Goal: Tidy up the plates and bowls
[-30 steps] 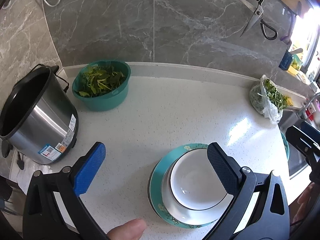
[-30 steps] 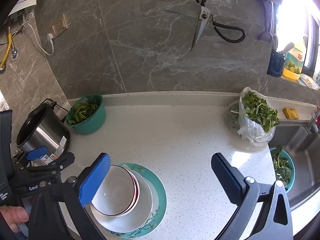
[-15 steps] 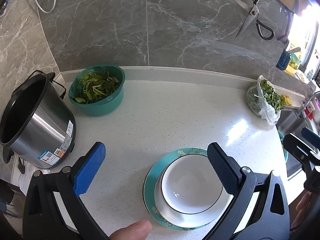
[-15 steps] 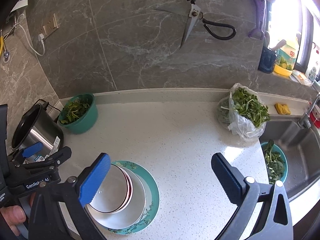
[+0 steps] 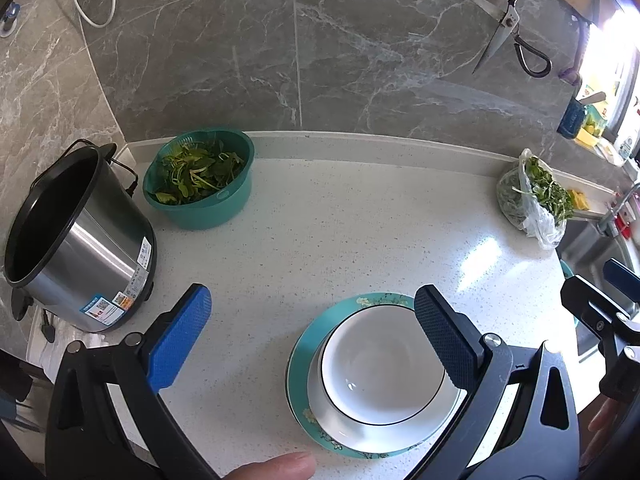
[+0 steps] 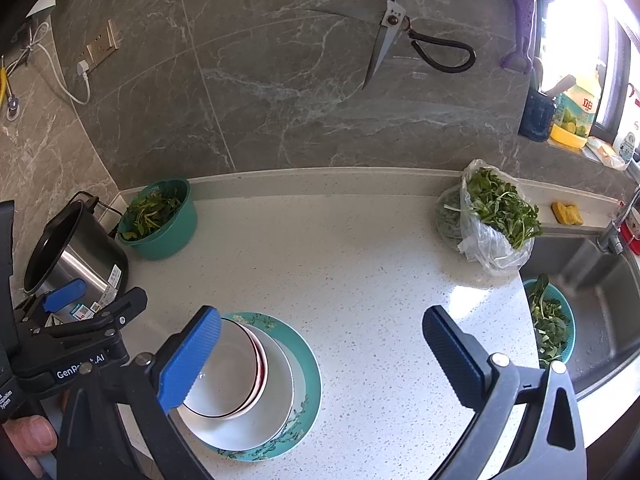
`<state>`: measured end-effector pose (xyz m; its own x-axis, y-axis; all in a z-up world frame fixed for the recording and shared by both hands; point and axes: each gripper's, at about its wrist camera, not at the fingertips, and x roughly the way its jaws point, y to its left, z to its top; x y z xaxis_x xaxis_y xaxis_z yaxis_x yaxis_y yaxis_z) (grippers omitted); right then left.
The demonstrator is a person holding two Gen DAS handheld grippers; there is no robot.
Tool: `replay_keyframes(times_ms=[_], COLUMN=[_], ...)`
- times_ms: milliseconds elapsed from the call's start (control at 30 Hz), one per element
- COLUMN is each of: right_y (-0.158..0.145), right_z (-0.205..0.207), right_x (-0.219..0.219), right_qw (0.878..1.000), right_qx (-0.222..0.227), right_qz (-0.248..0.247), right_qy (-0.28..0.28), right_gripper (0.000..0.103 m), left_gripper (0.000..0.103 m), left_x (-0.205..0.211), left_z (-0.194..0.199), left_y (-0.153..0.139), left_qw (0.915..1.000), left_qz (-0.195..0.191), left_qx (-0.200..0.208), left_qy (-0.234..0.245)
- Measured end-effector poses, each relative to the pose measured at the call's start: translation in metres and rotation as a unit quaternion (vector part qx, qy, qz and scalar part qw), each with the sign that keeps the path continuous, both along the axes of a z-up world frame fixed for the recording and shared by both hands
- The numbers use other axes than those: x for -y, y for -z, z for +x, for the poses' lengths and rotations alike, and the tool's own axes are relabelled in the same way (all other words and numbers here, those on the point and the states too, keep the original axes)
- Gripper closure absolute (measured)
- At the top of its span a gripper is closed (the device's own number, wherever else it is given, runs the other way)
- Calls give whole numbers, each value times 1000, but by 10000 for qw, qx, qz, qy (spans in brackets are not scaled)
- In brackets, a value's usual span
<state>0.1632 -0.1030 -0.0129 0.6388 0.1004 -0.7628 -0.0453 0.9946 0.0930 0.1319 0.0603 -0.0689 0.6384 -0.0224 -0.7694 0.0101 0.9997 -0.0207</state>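
Left wrist: left hand-held gripper [image 5: 312,332] spread wide, empty, above white bowl [image 5: 382,364] stacked on teal plate [image 5: 304,356], on desk [image 5: 340,224] right of rice cooker [image 5: 76,240].
Right wrist: right hand-held gripper [image 6: 320,348] spread, empty, right of same stack.

Lighting: strong daylight from the window [image 6: 576,40] at right, overexposed to white. Glare patch on the counter [image 5: 478,264]. Fisheye bending, dark corners; focus sharp.

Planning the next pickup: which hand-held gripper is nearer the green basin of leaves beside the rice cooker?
Left. The left hand-held gripper hangs open just in front of the green basin; the right hand-held gripper sits farther right, beyond the stacked dishes.
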Motion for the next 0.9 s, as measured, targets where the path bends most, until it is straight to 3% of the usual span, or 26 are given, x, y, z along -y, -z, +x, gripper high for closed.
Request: replay_keyframes(times_ms=[900], right_y=[2], right_z=[-8], right_x=[0], right_qw=[9999], right_qx=[-46], right_qz=[-71], right_qy=[95], right_gripper=[0], left_gripper=[0], left_x=[-5], left_z=[-12], left_y=[-2], left_qw=[10000], left_qz=[-1], left_qx=[69], left_qy=[-25])
